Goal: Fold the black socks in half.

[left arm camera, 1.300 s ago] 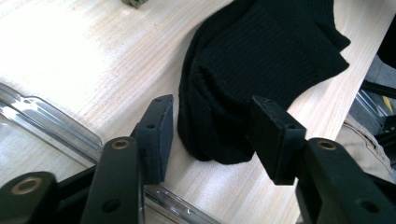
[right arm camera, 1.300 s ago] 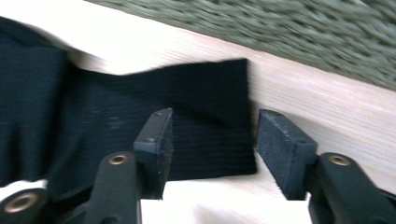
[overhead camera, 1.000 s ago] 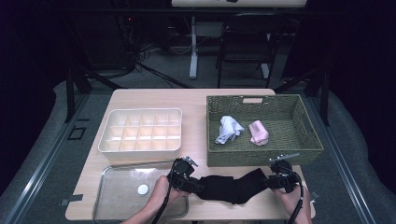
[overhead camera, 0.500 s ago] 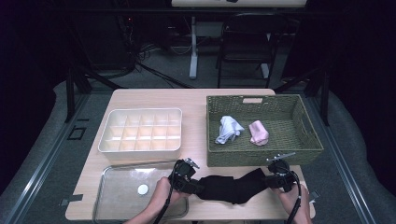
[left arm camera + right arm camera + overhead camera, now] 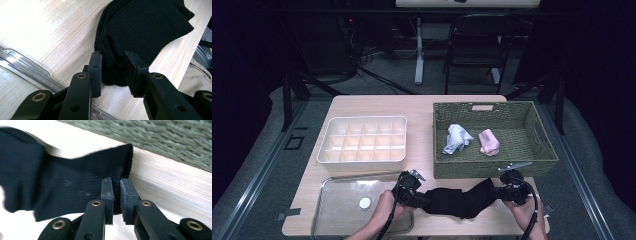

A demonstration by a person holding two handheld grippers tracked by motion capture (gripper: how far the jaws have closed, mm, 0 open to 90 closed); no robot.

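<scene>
One black sock (image 5: 459,200) lies along the near table (image 5: 422,107) edge, between two grippers. The right gripper (image 5: 116,195) has just been closing and now pinches the sock's cuff; the left gripper (image 5: 113,72) has closed onto its bunched toe end. One woven basket (image 5: 542,150) holds two bundles, one white (image 5: 457,138), one pink (image 5: 488,141). One compartment tray (image 5: 362,140) and one clear lid (image 5: 337,210) sit left

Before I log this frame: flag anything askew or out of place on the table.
Nothing stands out. The black sock lies at the table's front edge, gripped by the left gripper and right gripper; the basket and tray sit square.
</scene>
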